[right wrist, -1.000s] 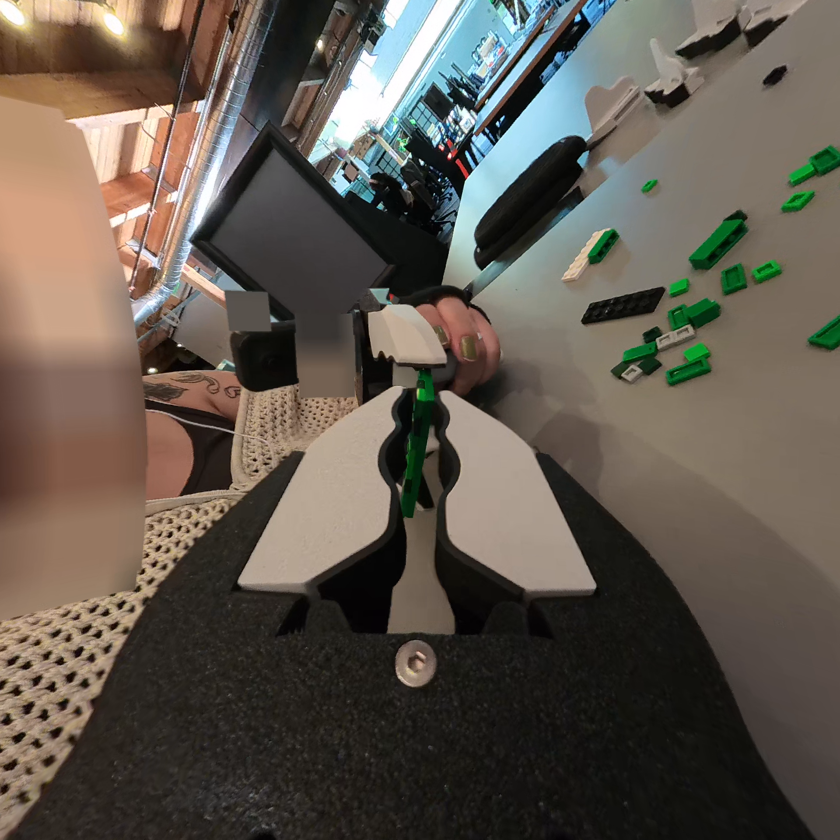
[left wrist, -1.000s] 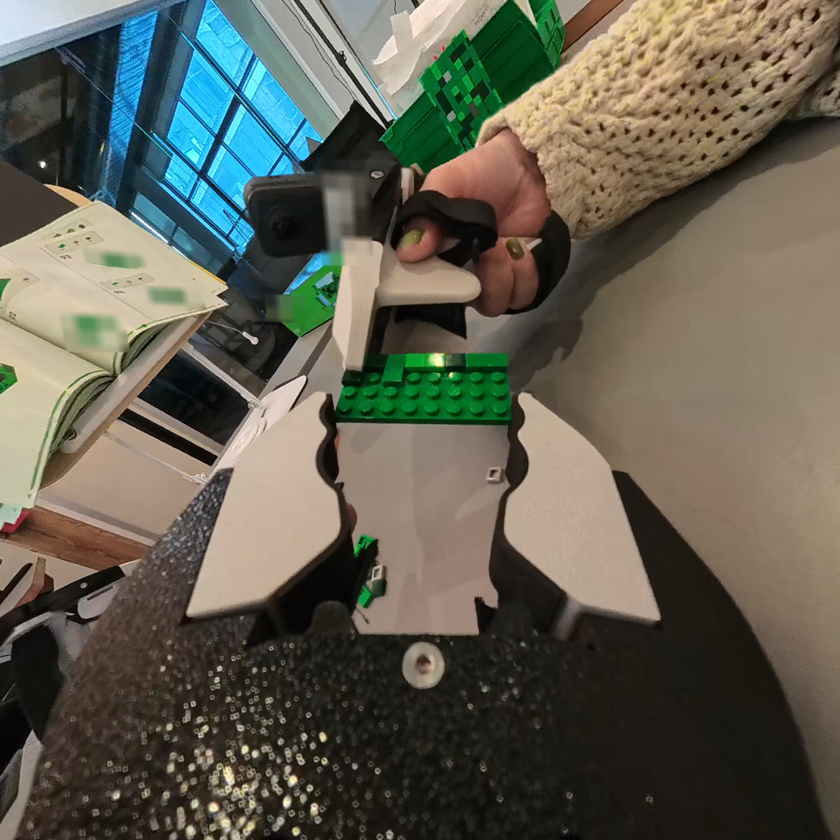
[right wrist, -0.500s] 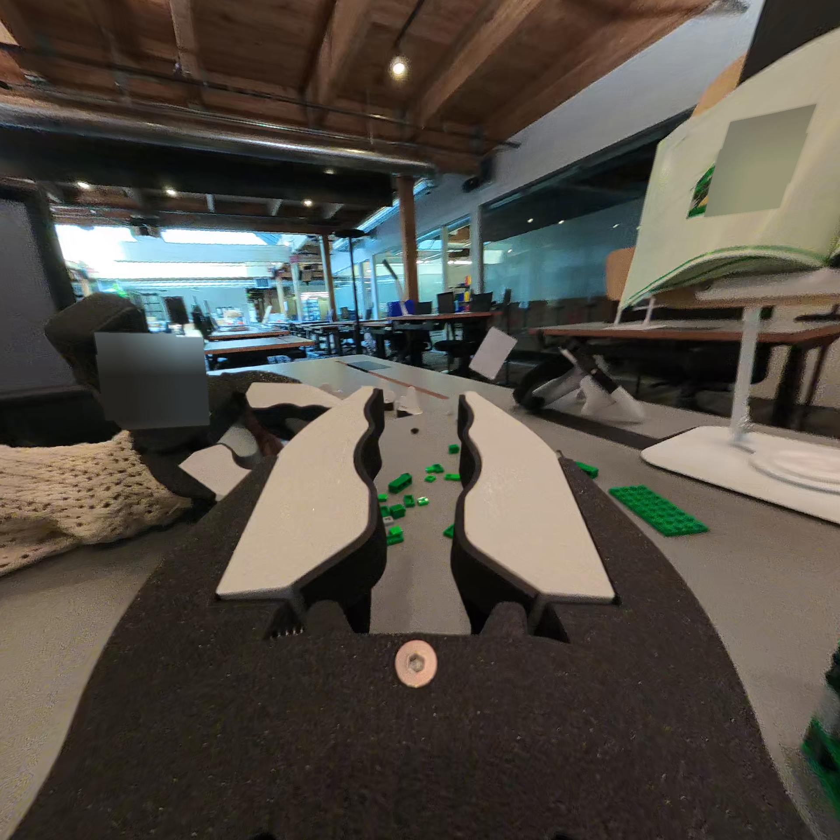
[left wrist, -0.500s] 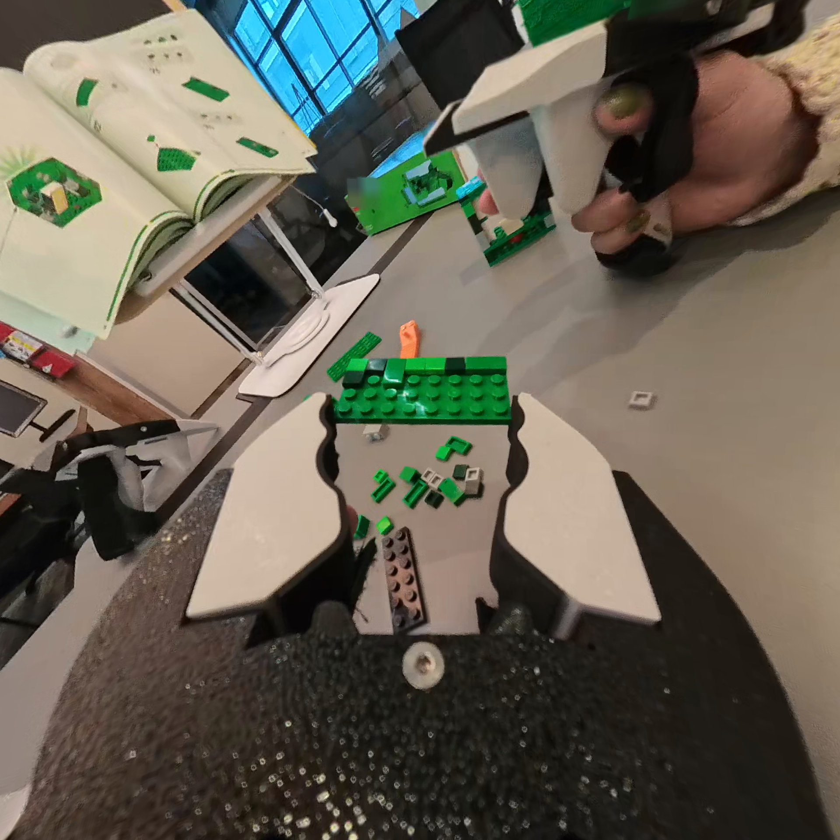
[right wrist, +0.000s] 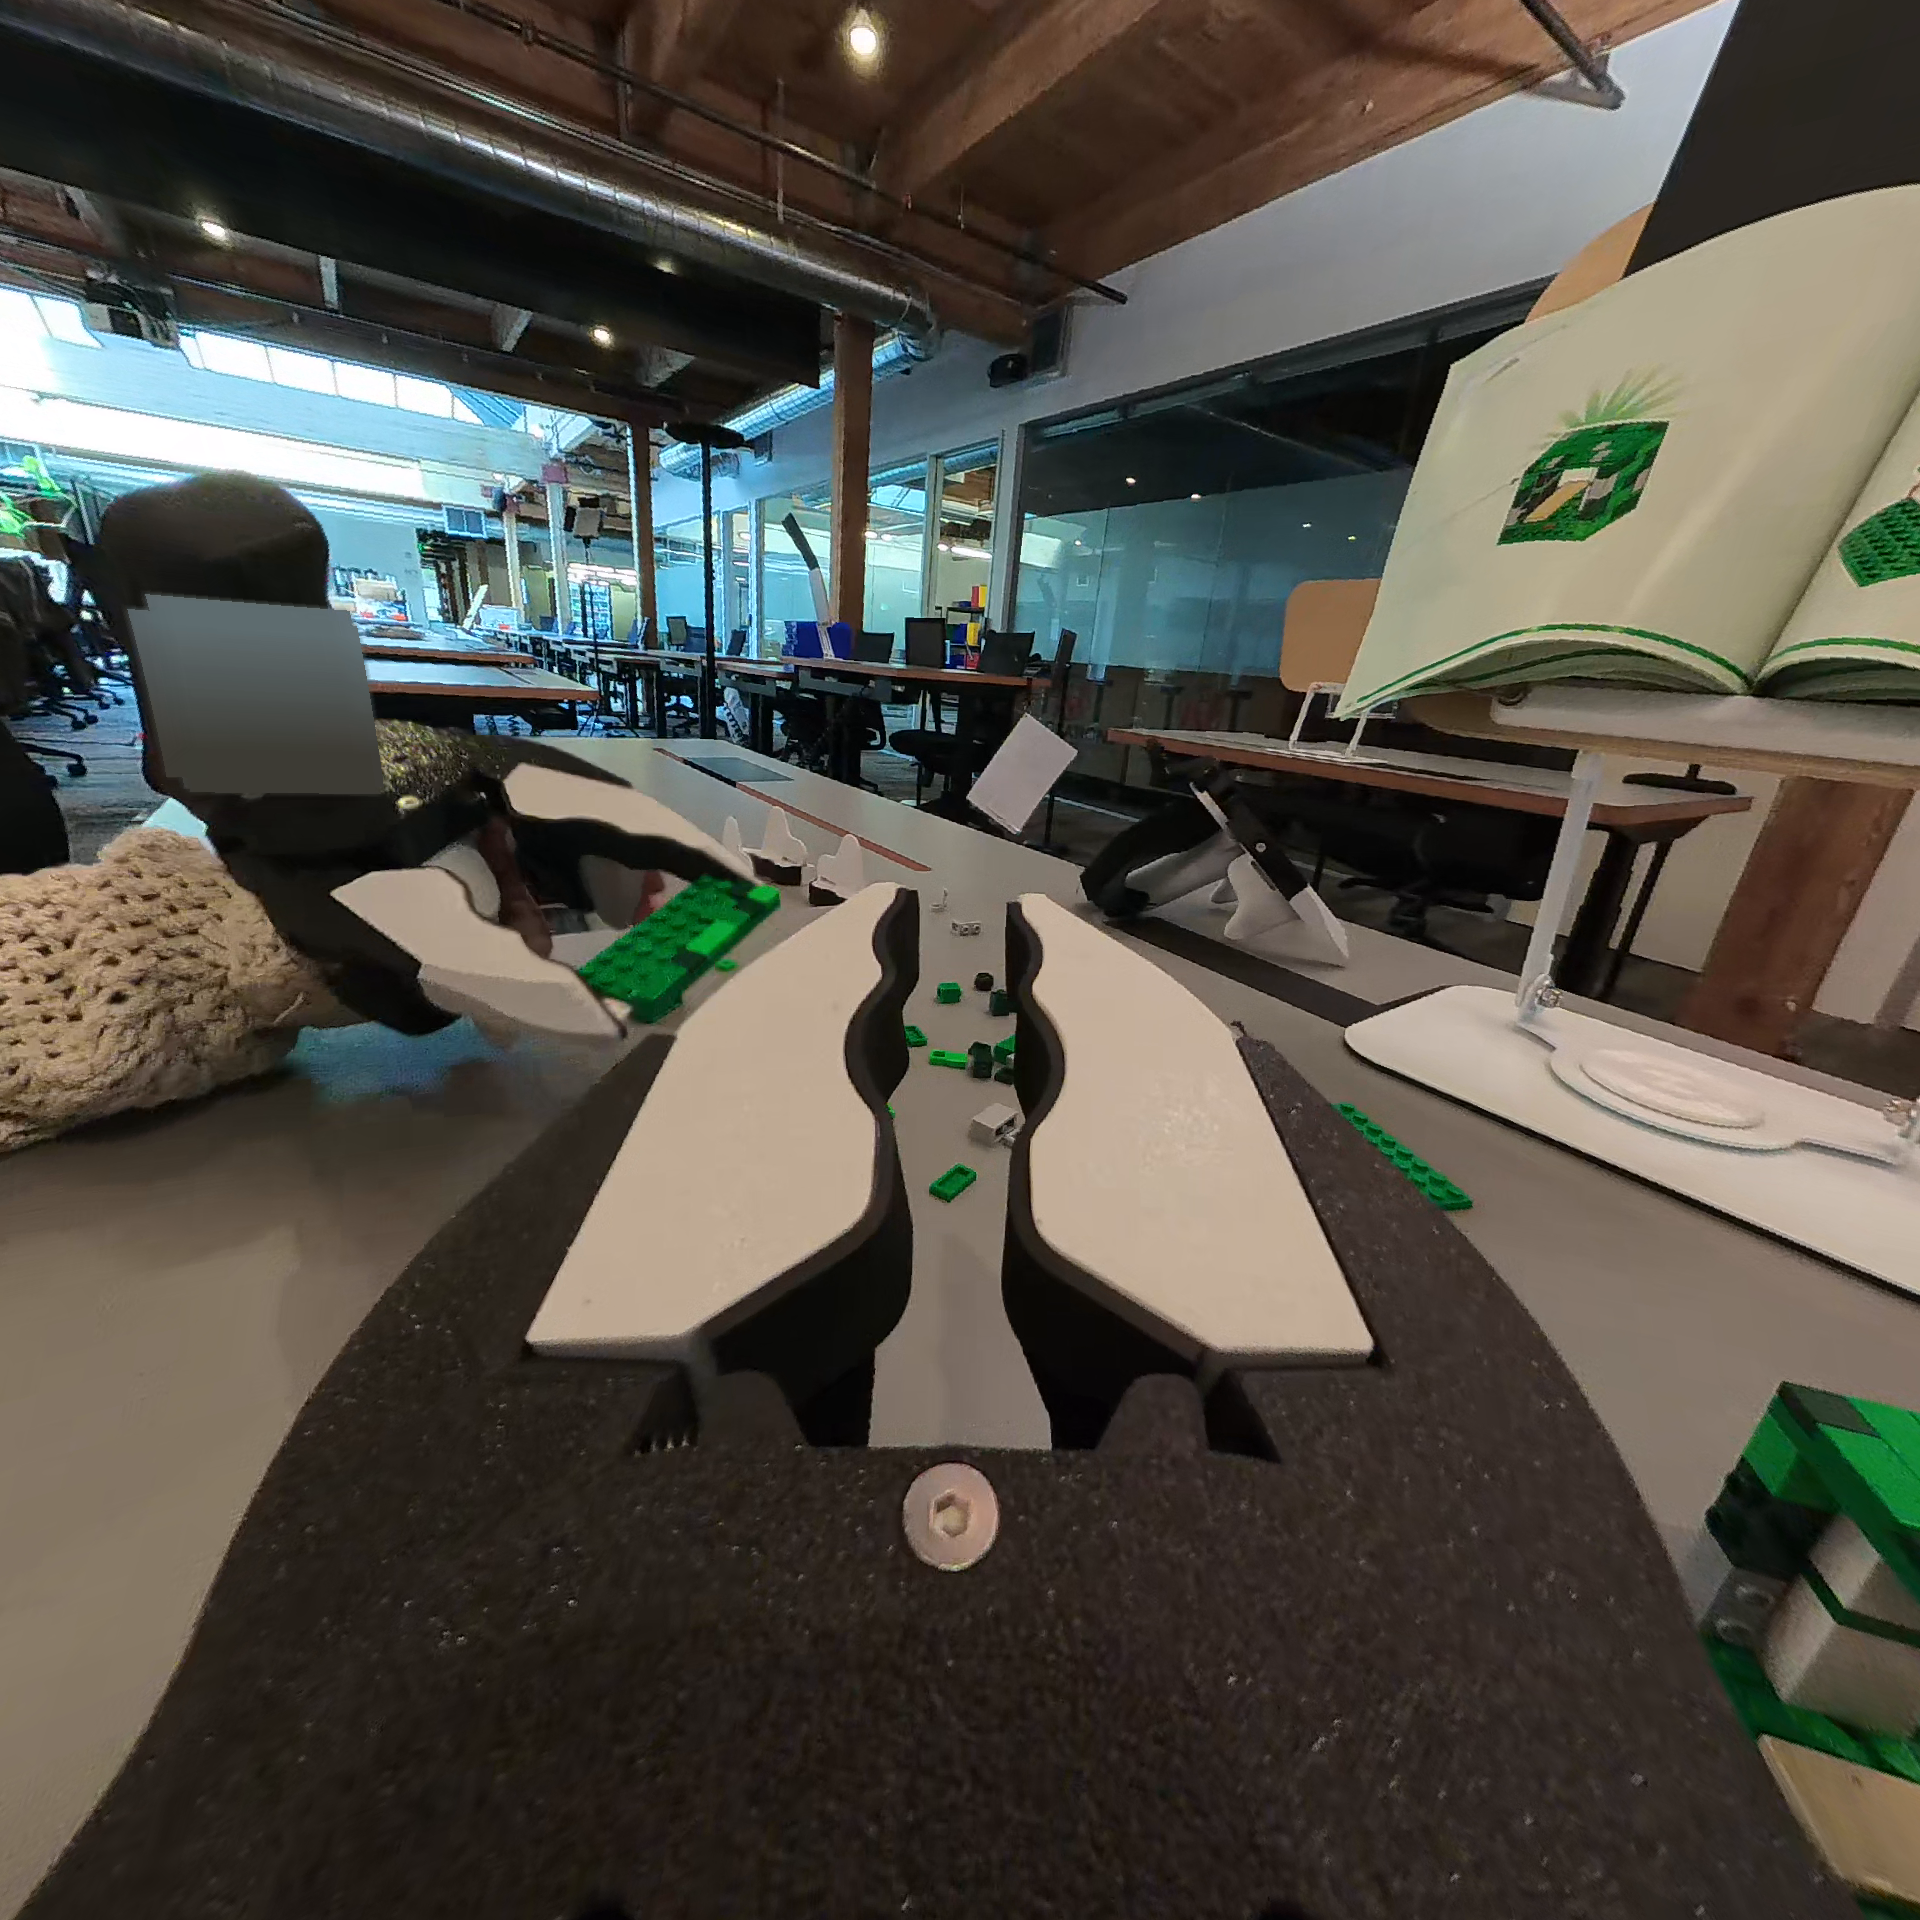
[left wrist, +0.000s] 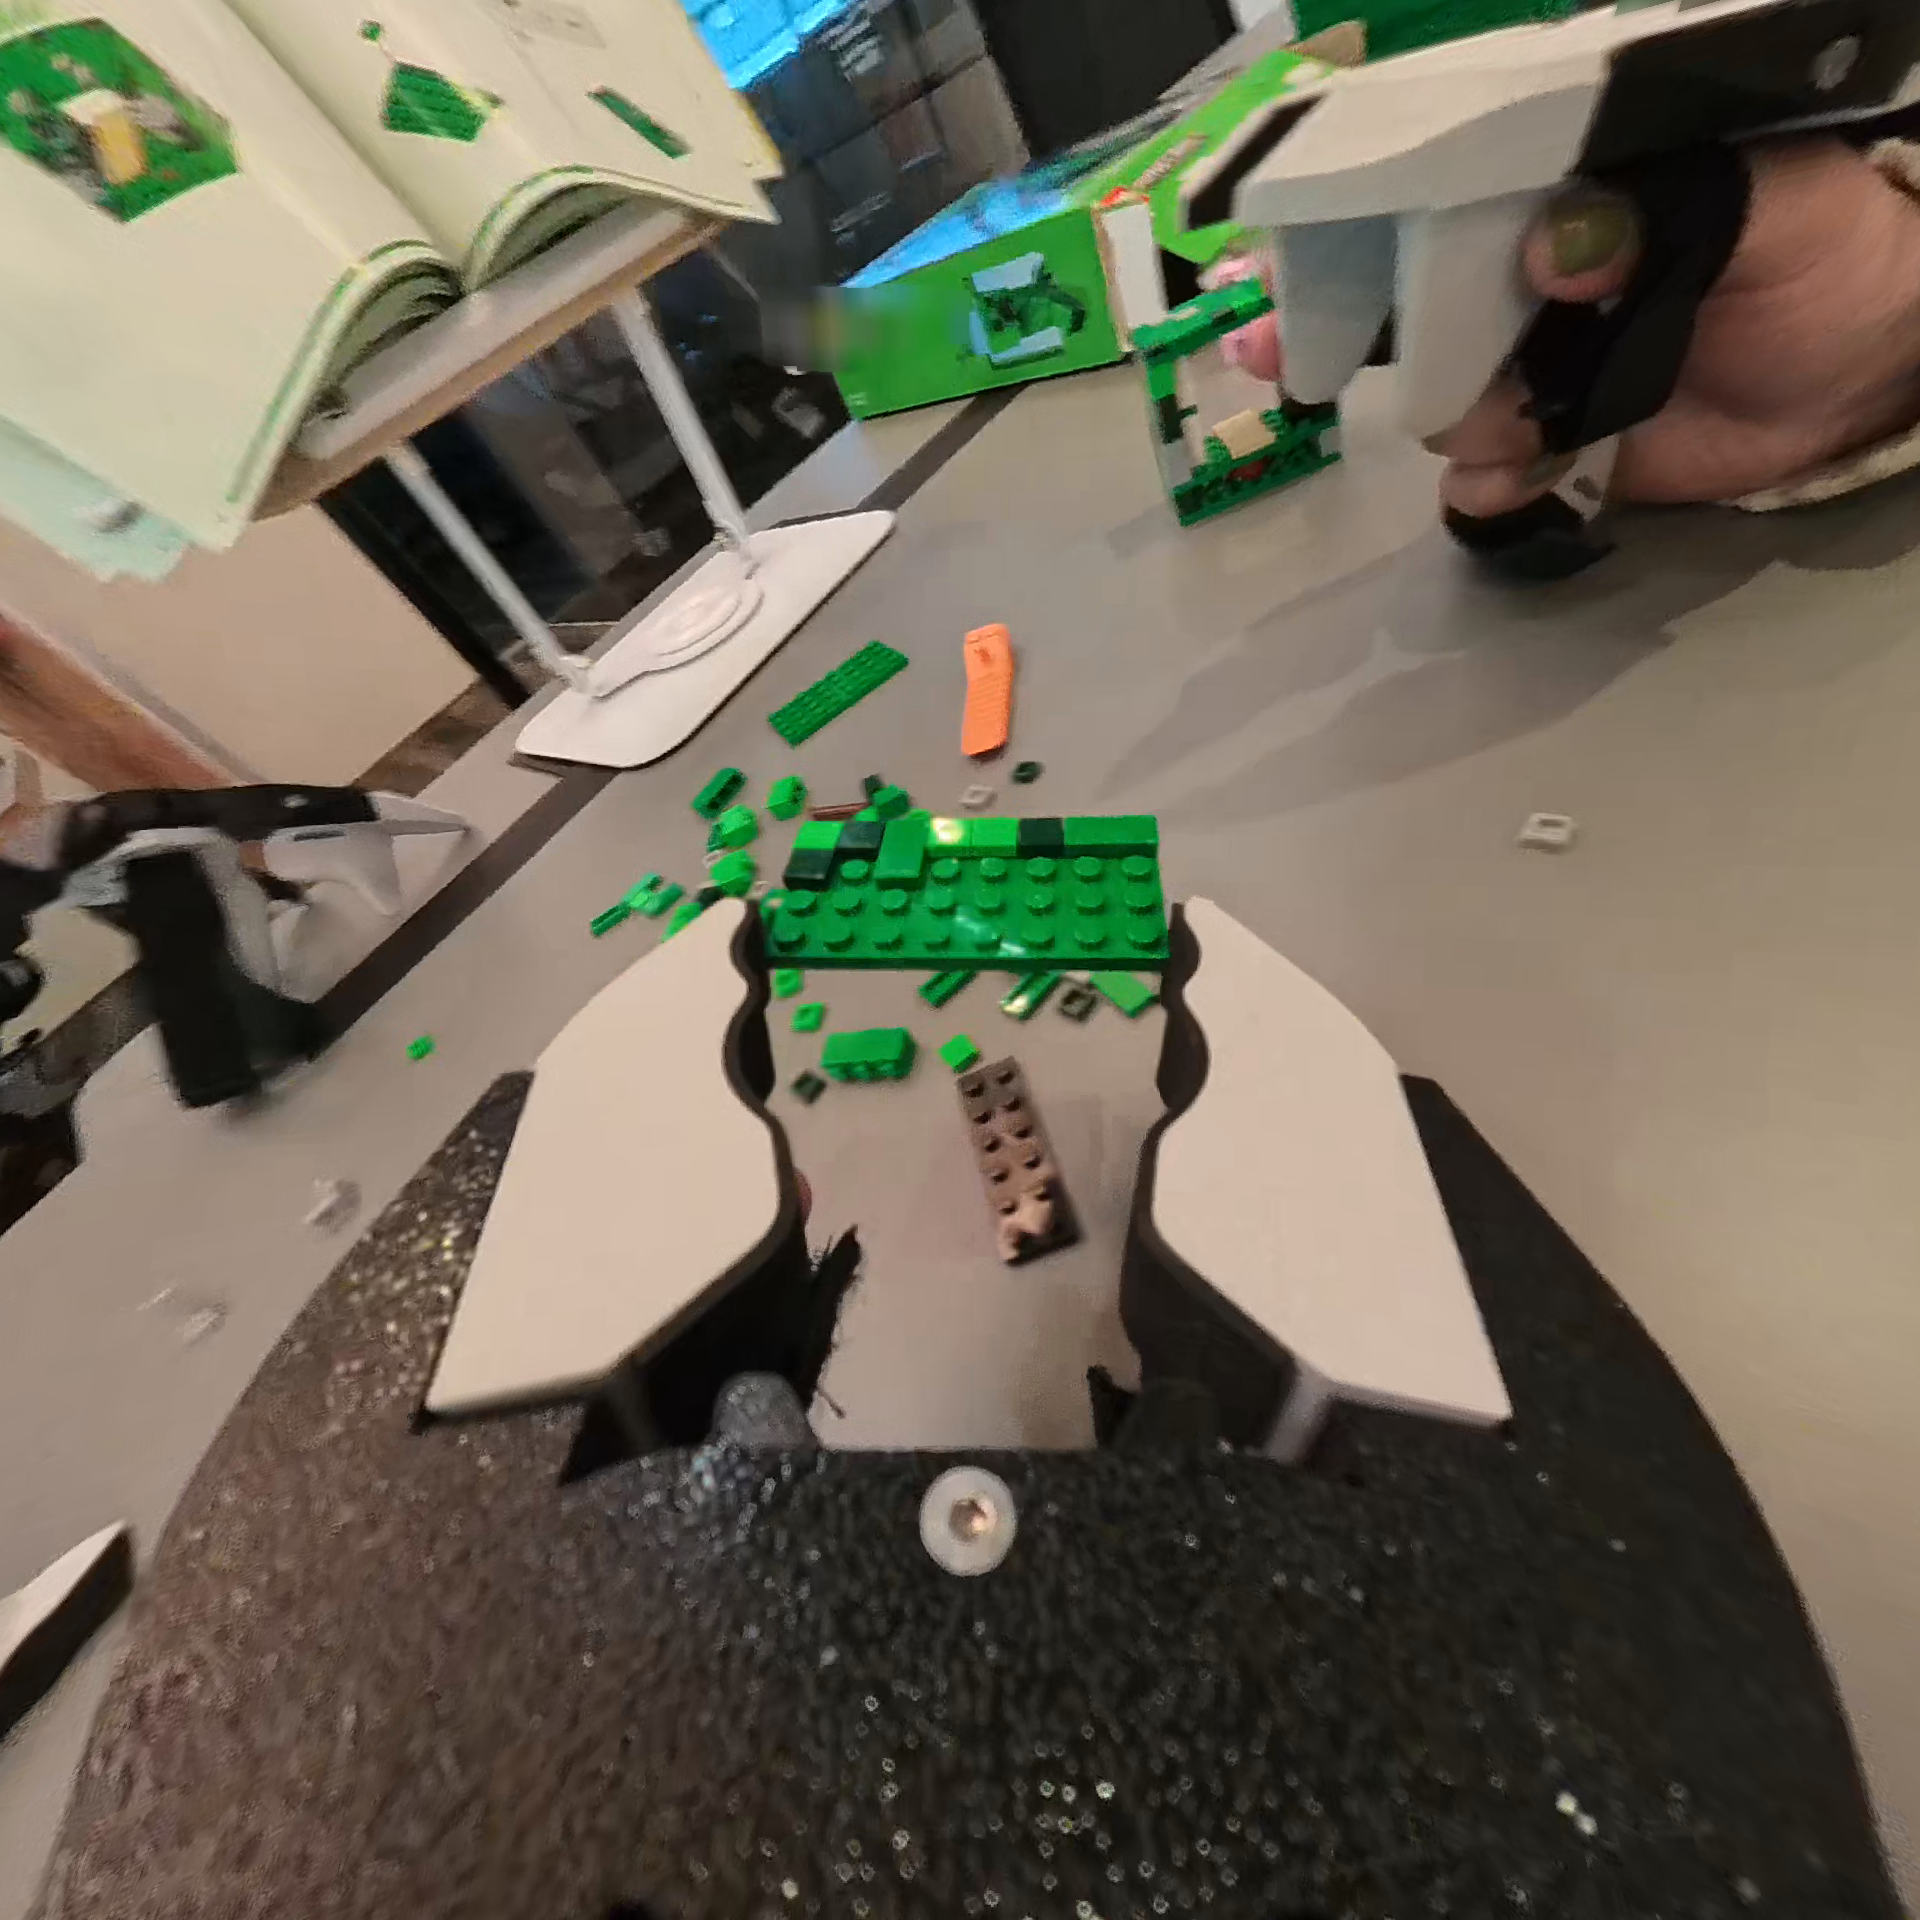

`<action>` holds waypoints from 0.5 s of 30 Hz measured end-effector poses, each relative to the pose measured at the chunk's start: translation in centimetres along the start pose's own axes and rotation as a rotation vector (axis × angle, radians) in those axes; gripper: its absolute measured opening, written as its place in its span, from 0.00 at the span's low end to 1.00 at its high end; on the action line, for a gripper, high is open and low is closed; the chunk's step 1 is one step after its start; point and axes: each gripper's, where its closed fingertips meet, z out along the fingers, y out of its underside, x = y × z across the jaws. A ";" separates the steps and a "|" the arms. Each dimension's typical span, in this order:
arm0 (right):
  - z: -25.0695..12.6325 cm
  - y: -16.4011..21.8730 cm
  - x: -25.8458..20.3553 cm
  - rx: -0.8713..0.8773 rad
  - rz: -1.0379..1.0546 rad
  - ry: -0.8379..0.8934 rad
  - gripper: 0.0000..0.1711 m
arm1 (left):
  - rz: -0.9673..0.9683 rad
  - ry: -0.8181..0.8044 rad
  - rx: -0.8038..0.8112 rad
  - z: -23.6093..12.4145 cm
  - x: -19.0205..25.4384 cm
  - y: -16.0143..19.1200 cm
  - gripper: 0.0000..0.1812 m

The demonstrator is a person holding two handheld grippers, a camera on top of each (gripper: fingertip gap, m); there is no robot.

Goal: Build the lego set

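My left gripper (left wrist: pixel 966 935) is shut on a green studded plate (left wrist: pixel 987 894) with a row of green and dark tiles along its far edge. Both pads press on its short ends, and it hangs above the grey table (left wrist: pixel 1455 935). The same plate shows in the right wrist view (right wrist: pixel 675 940), in the left gripper at the left. My right gripper (right wrist: pixel 961 904) is open with a narrow gap and holds nothing; I see only loose bricks (right wrist: pixel 977 1049) on the table between its fingers. Its white fingers (left wrist: pixel 1434 145) show at the top right of the left wrist view.
Loose green bricks (left wrist: pixel 862 1055), a black plate (left wrist: pixel 1013 1153), an orange brick separator (left wrist: pixel 987 691) and a long green plate (left wrist: pixel 836 691) lie on the table. A small build (left wrist: pixel 1236 405), a green box (left wrist: pixel 977 312) and an open booklet on a stand (right wrist: pixel 1662 540) are nearby. A spare gripper (right wrist: pixel 1216 883) rests beyond. The grippers' ends are close to 15 cm from one another. From the right gripper's tips to the orange brick separator (left wrist: pixel 987 691) is close to 15 cm.
My right gripper let go of the green plate, pulled away from it and opened, then narrowed with nothing between the pads. My left gripper turned down towards the table, still holding the plate.
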 end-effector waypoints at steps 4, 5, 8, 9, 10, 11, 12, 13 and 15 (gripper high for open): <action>0.2 0.6 -0.1 -0.060 0.004 -0.001 0.10 | -0.041 -0.138 -0.053 -0.7 -2.9 1.1 0.40; 0.4 1.1 -0.4 -0.099 0.009 -0.025 0.11 | -0.069 -0.125 -0.067 -0.7 -3.0 1.4 0.40; 1.0 2.4 -0.2 -0.214 0.018 -0.051 0.10 | -0.134 -0.038 -0.052 -1.0 -2.1 1.4 0.40; 1.2 3.0 0.4 -0.279 0.005 -0.039 0.10 | -0.134 -0.045 -0.060 -1.2 -2.3 1.6 0.40; 1.4 3.5 1.1 -0.348 -0.007 -0.019 0.09 | -0.129 -0.076 -0.065 -1.5 -2.9 1.8 0.40; 1.8 3.5 1.9 -0.402 -0.010 0.004 0.08 | -0.128 -0.115 -0.063 -1.8 -3.7 1.9 0.40; 2.2 3.4 2.5 -0.446 0.000 0.017 0.08 | -0.139 -0.154 -0.056 -2.3 -4.6 2.0 0.40; 2.9 3.4 2.7 -0.504 0.019 0.008 0.06 | -0.152 -0.202 -0.046 -2.8 -5.7 2.1 0.40; 4.3 4.3 2.5 -0.672 0.073 -0.047 0.07 | -0.167 -0.308 -0.035 -3.9 -7.9 2.5 0.40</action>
